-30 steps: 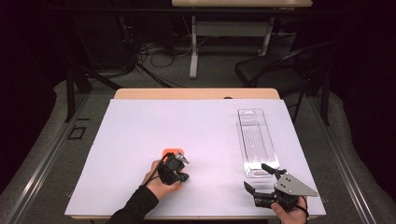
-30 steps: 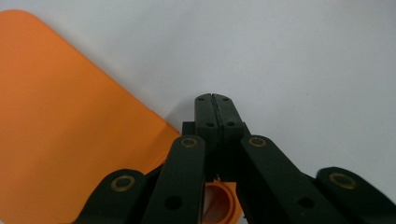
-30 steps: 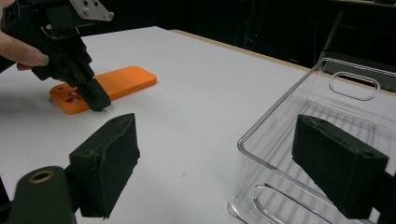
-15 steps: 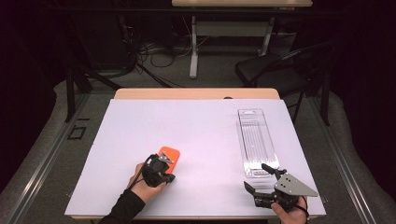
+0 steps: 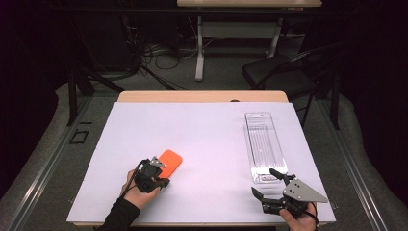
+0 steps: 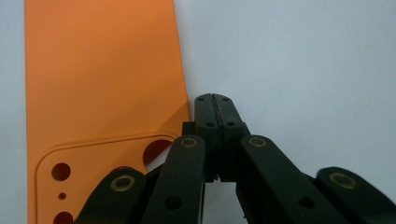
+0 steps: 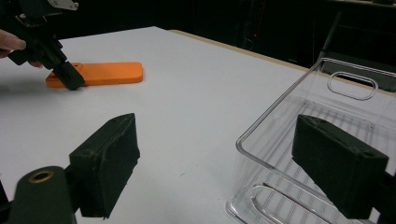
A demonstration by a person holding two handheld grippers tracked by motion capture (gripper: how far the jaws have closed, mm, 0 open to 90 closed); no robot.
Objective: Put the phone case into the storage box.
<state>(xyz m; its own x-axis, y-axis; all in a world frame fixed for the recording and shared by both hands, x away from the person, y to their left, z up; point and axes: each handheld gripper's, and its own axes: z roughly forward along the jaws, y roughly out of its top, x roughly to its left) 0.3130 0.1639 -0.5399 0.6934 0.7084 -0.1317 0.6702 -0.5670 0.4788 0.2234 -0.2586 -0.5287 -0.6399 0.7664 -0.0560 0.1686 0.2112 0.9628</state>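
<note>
Wide white rectangular tabletop point(image 5: 202, 139), seen whole from the high view, bears everything in hand. Clear rectangular plastic tray point(image 5: 264, 144) with a ribbed floor lies just ahead of the right gripper point(image 5: 272, 186), its near short end between the spread black jaws; long axis runs away from that gripper toward the far edge. Flat orange plastic plate with rounded corners point(image 5: 169, 161) lies on the tabletop directly ahead of and touching the left gripper point(image 5: 162, 174), long axis slanting up and to the right in the high view, away from the hand.

Left gripper: jaws pressed together with nothing between them, tips resting at the plate's near long edge. Right gripper: jaws standing wide apart, not pressing on the tray.

The left gripper view alone shows the plate's point(image 6: 102, 84) detail: a raised rounded outline near the gripper end and several round holes, one large and others smaller; the shut left gripper's tip point(image 6: 215, 100) lies just off the plate's right edge. The right gripper view alone shows the tray's point(image 7: 327, 121) oblong handle cut-out in its far wall and the plate point(image 7: 100, 73) lying flat and thin, with the left gripper point(image 7: 70, 79) set down on its near end.

Plate is cut off at the top, left and bottom of the left gripper view. Whether the left jaws bear on the plate or on the tabletop beside it is hard to make out.
</note>
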